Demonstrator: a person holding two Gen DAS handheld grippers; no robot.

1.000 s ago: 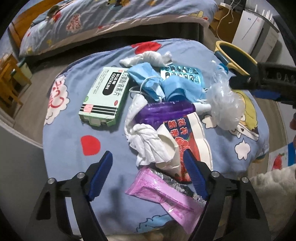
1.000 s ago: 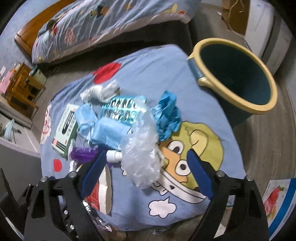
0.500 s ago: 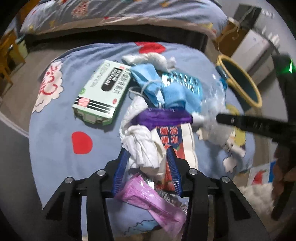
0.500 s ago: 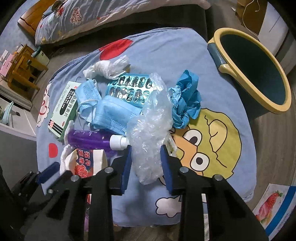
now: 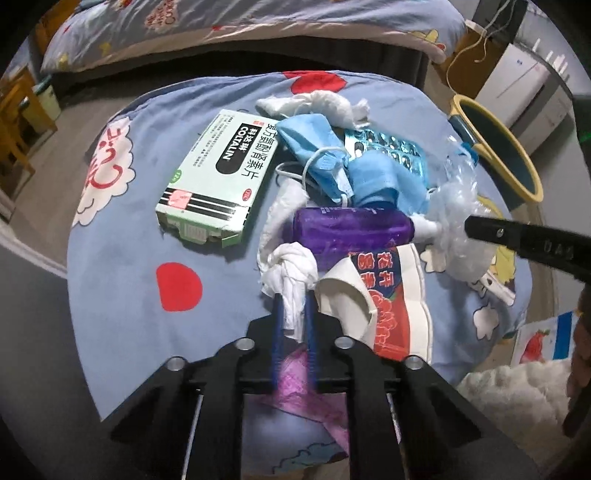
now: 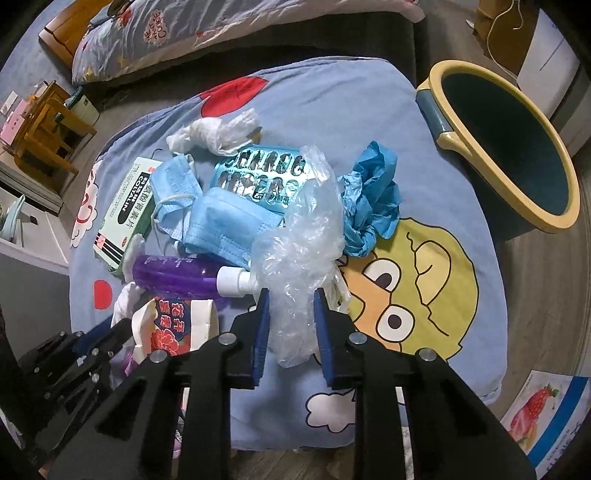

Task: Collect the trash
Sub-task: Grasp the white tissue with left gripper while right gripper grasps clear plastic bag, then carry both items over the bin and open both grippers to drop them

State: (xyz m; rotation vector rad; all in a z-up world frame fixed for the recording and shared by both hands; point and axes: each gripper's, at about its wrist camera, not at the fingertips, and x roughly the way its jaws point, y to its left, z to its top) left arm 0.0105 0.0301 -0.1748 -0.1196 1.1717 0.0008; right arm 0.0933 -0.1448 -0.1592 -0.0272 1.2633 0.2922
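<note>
White tissue pinched in the left claw hides the wrapper beneath; right claw closing around clear plastic.

Free: bare blue cover far side, leading right to bin | Free: cover left of medicine box | Blocked: centre, trash pile | Blocked: far, bed.
</note>
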